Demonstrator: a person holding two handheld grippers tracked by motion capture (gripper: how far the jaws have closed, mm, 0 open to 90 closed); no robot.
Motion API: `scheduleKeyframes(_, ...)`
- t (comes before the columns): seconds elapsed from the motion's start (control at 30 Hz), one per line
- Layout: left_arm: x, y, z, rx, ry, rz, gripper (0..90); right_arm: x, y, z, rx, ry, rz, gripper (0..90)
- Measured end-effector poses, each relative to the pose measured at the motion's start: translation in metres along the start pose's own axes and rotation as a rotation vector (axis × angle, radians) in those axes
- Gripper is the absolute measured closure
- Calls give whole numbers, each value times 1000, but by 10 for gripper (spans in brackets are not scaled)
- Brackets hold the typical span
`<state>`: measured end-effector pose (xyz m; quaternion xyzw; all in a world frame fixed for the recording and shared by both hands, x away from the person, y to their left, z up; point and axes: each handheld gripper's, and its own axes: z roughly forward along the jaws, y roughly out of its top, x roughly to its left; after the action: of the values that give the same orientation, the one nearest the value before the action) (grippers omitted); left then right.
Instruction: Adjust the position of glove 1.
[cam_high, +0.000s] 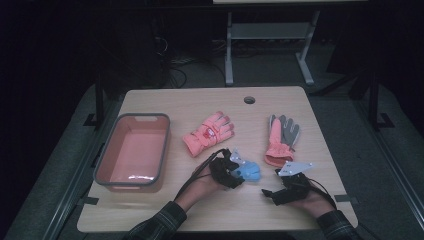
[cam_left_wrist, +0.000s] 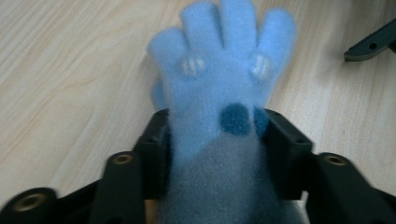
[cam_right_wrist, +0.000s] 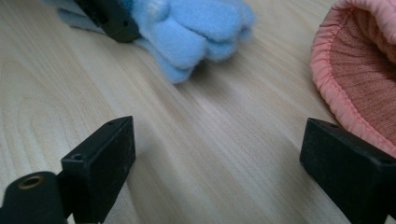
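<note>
Blue fleece glove (cam_left_wrist: 224, 93), small and fuzzy with a grey cuff, lies on the wooden table (cam_high: 210, 205) near its front edge, clamped at the wrist between the jaws of the left gripper (cam_left_wrist: 212, 149). To the left, well apart, a salmon-coloured plastic bin (cam_high: 132, 150) with a grey rim stands with nothing inside. Farther back on the tabletop, a padded pink glove (cam_high: 207, 132) lies flat near the middle. A second pink glove with grey palm and fingers (cam_high: 280, 137) lies to the right, its open cuff toward the person. In the right gripper view that cuff sits just beside one jaw. The right gripper (cam_right_wrist: 217, 158) rests low over bare wood with its jaws spread wide, gripping nothing. The blue glove's fingertips lie just ahead of it and to one side.
</note>
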<state>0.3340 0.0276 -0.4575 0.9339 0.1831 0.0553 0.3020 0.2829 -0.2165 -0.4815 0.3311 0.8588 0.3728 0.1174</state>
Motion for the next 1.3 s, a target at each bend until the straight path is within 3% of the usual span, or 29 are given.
scheduleKeyframes(0.23, 3, 0, -3, 11, -28, -17, 691, 0, 0, 0, 1, 1, -2, 100)
scheduleKeyframes(0.3, 4, 0, -3, 12, -30, -16, 703, 0, 0, 0, 1, 1, -1, 100)
scheduleKeyframes(0.5, 11, -3, -5, -17, -93, -83, 717, 0, 0, 0, 1, 1, -2, 100)
scheduleKeyframes(0.67, 16, -3, -13, -37, -126, -104, 717, 0, 0, 0, 2, 0, -1, 100)
scheduleKeyframes(1.0, 24, -3, -30, -62, -136, -131, 715, 0, 0, 0, 2, 0, -2, 100)
scheduleKeyframes(1.3, 31, -3, -50, -76, -115, -153, 716, 0, 0, 0, 0, 1, -4, 100)
